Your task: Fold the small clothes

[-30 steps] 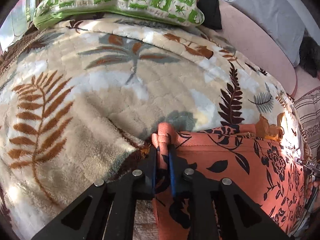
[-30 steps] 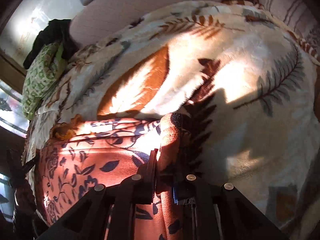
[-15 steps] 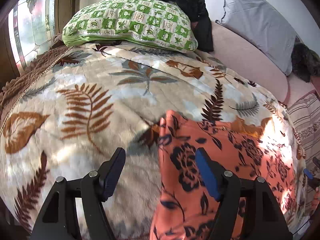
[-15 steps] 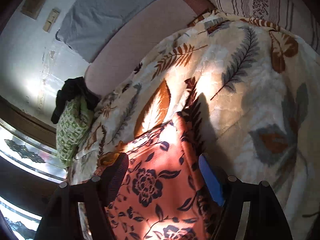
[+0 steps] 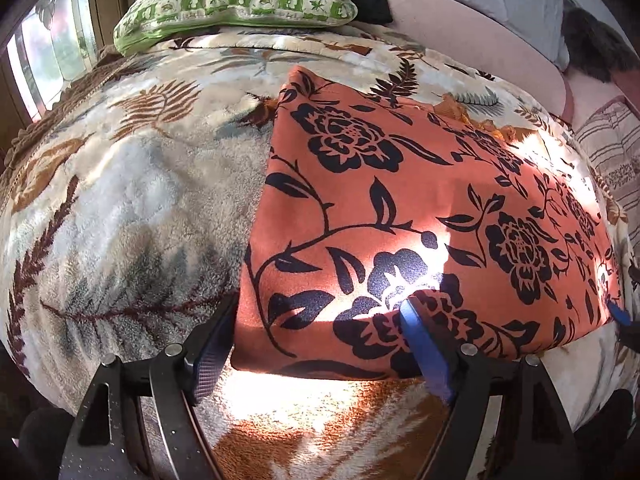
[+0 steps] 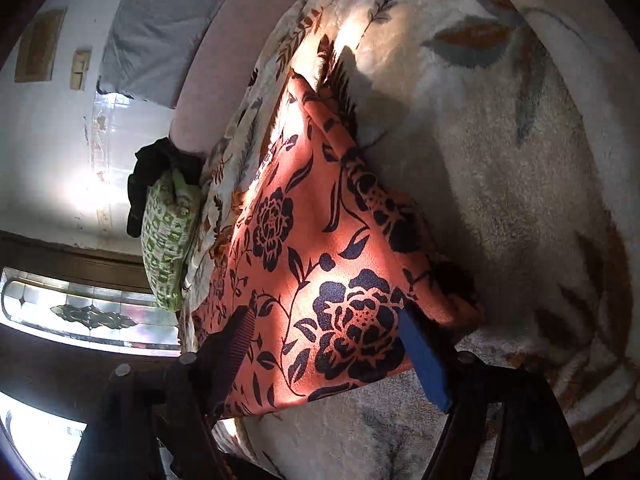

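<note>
An orange garment with a dark floral print (image 5: 404, 216) lies folded flat on a leaf-patterned blanket (image 5: 120, 208). My left gripper (image 5: 316, 340) is open, its blue-padded fingers (image 5: 424, 352) straddling the garment's near left corner without gripping it. In the right wrist view the same garment (image 6: 320, 264) lies ahead. My right gripper (image 6: 328, 340) is open, its fingers (image 6: 422, 356) spread over the garment's near right corner. The tip of the right gripper (image 5: 620, 316) shows at the garment's right edge in the left wrist view.
A green checked pillow (image 5: 240, 0) lies at the head of the bed with a dark cloth behind it. A grey pillow (image 6: 160, 24) leans on the wall. A striped cushion (image 5: 612, 152) sits at the right. A window (image 6: 80, 312) is on the left.
Both grippers let go of the garment's corners, opened wide and drew back to its near edge. The garment now lies folded flat on the blanket.
</note>
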